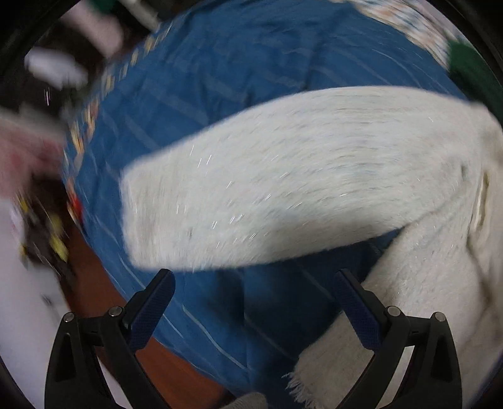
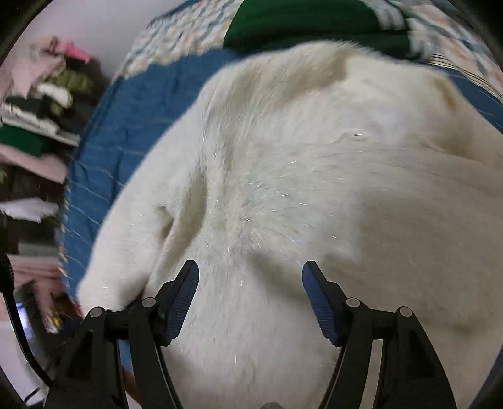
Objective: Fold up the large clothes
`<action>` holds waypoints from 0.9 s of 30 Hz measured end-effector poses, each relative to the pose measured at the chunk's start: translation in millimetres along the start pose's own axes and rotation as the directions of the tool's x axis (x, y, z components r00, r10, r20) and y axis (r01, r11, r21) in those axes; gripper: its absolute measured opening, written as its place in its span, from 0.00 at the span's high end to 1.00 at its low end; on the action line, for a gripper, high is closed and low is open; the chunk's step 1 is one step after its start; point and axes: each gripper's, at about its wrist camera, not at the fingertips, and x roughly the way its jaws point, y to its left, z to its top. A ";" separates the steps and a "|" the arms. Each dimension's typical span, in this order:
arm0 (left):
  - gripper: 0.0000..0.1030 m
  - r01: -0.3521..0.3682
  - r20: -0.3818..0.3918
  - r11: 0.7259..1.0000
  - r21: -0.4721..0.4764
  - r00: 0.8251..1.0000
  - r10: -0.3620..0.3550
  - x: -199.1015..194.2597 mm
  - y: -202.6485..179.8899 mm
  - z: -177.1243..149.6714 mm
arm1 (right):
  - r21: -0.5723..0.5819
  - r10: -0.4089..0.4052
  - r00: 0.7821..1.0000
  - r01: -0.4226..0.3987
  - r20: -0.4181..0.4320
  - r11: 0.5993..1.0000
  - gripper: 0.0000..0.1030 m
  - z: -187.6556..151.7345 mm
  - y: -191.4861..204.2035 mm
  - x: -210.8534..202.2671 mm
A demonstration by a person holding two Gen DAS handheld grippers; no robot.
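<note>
Bedding of blue striped cloth [image 1: 239, 75] carries your fluffy white fleece garment [image 2: 314, 188], a dark green cloth [image 2: 301, 22] beyond it and stacked clothes shelves [image 2: 34, 126] alongside, while your left hand-held gripper [image 1: 253, 280] and right hand-held gripper [image 2: 250, 273] both hover spread, gripping nothing.

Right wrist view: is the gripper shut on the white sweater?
No, the right gripper is open above the white sweater, with fabric showing between its fingers.

Left claw [image 1: 253, 284] – right claw [image 2: 250, 273] – agape
</note>
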 end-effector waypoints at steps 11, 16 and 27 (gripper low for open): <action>0.21 0.220 0.022 0.730 -0.648 0.963 -0.270 89.6 113.6 49.1 | 0.264 -0.109 0.993 0.117 -0.046 0.957 0.32 4.1 -71.0 -22.9; 0.83 0.188 0.149 0.817 -0.545 0.981 -0.126 78.7 122.4 115.9 | 0.307 -0.135 0.991 0.136 -0.027 0.942 0.32 18.4 -44.4 4.3; 0.85 0.212 0.307 0.939 -0.272 0.944 -0.124 55.4 91.4 202.9 | 0.251 -0.250 0.959 0.278 -0.137 0.927 0.49 74.0 13.6 116.3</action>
